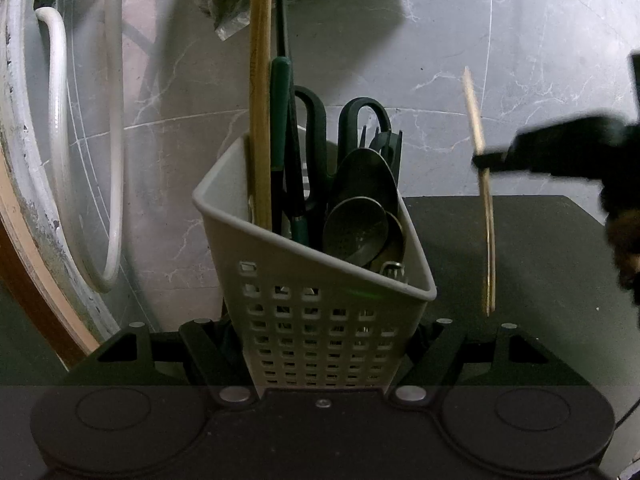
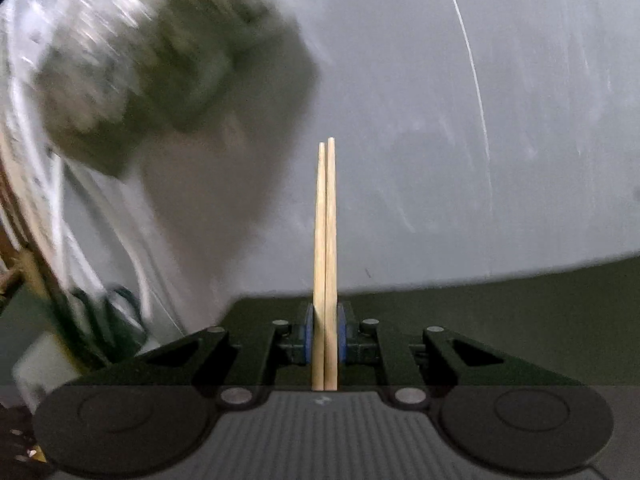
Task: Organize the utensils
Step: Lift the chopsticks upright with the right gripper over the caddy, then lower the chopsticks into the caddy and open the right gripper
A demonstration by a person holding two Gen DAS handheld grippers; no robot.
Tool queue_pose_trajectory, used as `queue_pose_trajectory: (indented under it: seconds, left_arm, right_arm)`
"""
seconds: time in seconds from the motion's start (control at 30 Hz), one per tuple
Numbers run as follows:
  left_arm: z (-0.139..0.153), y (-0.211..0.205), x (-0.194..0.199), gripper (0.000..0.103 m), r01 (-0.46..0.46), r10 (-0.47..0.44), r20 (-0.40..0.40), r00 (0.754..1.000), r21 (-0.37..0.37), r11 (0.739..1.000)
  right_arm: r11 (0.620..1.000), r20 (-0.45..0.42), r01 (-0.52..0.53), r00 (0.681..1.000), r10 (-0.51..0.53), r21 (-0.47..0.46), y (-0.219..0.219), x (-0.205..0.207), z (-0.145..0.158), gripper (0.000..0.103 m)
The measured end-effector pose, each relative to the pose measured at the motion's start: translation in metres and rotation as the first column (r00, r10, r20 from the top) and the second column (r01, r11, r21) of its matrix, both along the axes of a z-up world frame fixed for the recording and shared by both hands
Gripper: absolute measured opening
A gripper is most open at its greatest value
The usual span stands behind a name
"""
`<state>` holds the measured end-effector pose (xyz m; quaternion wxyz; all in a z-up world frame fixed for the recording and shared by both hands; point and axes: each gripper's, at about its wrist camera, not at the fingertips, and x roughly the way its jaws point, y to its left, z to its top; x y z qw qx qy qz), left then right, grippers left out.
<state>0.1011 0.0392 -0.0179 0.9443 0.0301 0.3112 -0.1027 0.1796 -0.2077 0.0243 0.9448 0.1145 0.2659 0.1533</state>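
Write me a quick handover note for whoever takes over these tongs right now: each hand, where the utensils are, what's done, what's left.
Left tongs: clamped on the lower part of the white perforated caddy, holding it tilted above the dark counter.
Right tongs: shut on a pair of wooden chopsticks, held upright to the right of the caddy, clear of it.
In the caddy already: scissors, spoons, a green-handled tool, another pair of wooden chopsticks.
Done: most utensils loaded.
Left: bring the held chopsticks over the caddy's opening, probably beside the other chopsticks, and release.
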Motion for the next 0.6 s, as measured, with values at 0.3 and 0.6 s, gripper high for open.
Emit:
queue_pose_trajectory:
  seconds: [0.3, 0.6]
  left_arm:
    - [0.000, -0.001, 0.000, 0.076, -0.005, 0.005, 0.000, 1.000, -0.001, 1.000]
    - [0.001, -0.001, 0.000, 0.076, -0.006, 0.006, 0.000, 1.000, -0.003, 1.000]
  right_arm:
    - [0.989, 0.262, -0.135, 0.958, 0.113, 0.067, 0.011, -0.033, 0.088, 0.014]
    - [0.943, 0.410, -0.330, 0.868, 0.281, 0.051, 0.048, -0.056, 0.116, 0.014]
